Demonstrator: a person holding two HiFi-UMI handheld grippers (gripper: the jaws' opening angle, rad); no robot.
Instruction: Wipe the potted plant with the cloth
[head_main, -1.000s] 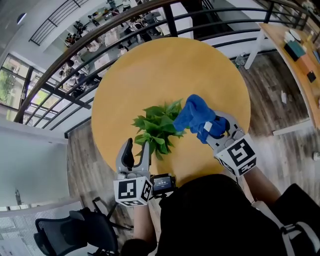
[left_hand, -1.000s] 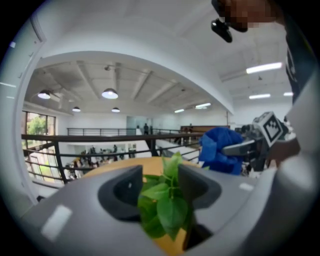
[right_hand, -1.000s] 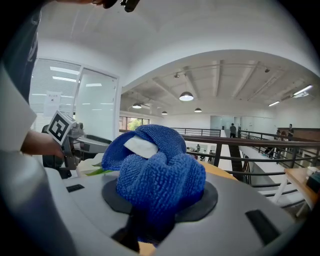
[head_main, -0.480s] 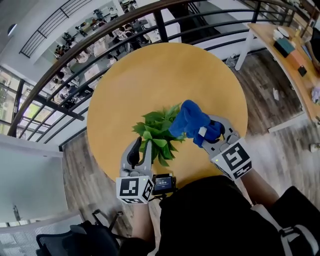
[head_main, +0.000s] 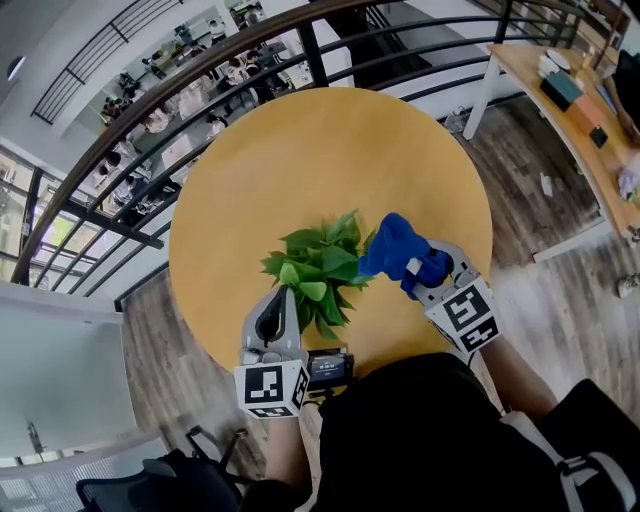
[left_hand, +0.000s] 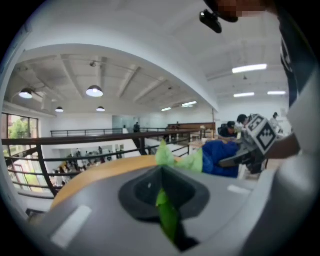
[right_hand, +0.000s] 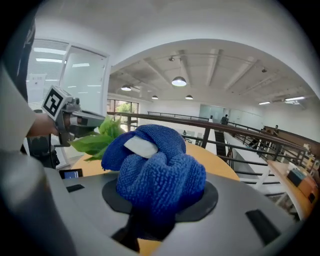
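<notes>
Left gripper (head_main: 284, 302) just closed on plant (head_main: 322, 268) leaf (left_hand: 167, 220); right gripper (head_main: 430, 272) clamps cloth (head_main: 395, 250)

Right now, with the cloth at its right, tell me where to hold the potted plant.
Pinch an outer leaf at the plant's near edge, coming from the person's side, as the left gripper does: leaves there jut out free, while the cloth in the right gripper crowds the right side.
</notes>
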